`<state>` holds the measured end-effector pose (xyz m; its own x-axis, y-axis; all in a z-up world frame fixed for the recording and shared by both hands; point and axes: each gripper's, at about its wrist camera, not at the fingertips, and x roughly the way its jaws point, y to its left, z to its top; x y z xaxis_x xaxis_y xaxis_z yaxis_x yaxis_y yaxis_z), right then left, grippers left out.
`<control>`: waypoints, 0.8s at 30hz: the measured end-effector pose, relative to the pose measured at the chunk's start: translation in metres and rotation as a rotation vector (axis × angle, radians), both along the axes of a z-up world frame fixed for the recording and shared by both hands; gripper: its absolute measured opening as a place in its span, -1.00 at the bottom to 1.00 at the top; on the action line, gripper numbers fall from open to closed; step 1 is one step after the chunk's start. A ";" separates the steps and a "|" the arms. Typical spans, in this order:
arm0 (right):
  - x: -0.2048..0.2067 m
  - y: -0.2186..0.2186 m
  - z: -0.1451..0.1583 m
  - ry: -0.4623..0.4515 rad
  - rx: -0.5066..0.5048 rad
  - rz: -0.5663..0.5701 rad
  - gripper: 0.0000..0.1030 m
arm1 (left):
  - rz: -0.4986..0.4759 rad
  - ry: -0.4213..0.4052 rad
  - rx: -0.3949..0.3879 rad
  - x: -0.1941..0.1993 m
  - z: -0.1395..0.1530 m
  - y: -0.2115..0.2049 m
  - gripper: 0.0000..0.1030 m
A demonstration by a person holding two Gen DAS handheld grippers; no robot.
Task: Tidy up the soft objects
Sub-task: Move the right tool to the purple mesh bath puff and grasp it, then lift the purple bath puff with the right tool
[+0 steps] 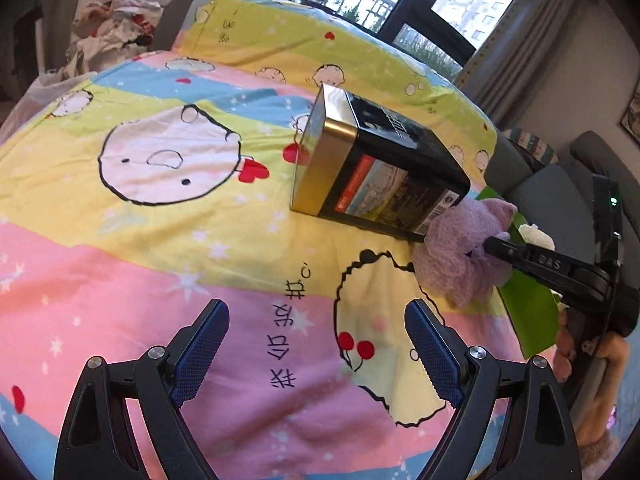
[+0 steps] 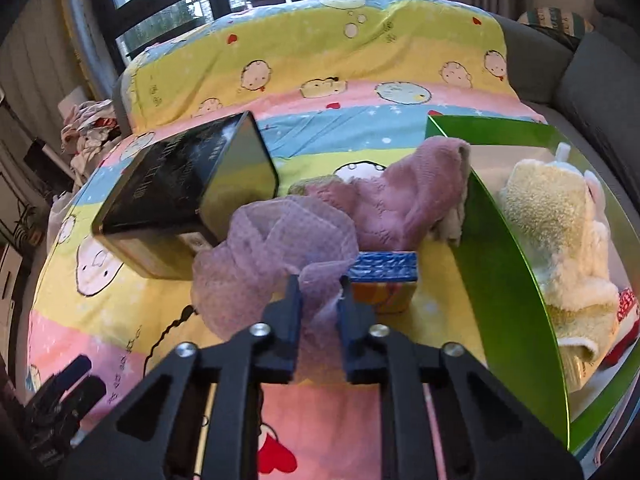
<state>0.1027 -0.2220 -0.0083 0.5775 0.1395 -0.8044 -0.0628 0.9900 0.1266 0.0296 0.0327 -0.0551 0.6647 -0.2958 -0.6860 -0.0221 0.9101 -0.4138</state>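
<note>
your right gripper is clamped on the lilac mesh bath pouf, which hides its fingertips, on the cartoon-print bedspread. your left gripper hovers with its jaws wide apart, empty. beyond, a black and gold rectangular tin lies tipped over, its lettering unreadable. the green box holds a cream fleece toy, partly cut off.

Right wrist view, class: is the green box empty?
No. The green box already holds a cream fluffy towel, with other soft items beside it.
</note>
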 end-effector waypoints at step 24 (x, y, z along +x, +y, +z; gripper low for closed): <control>-0.023 0.065 -0.025 0.252 0.118 0.175 0.02 | 0.030 -0.040 -0.165 -0.005 0.005 0.019 0.74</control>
<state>0.0794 -0.1566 -0.0329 0.3211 0.3195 -0.8915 -0.1830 0.9446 0.2726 0.0241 0.0517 -0.0505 0.7011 -0.3813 -0.6025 -0.0289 0.8291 -0.5583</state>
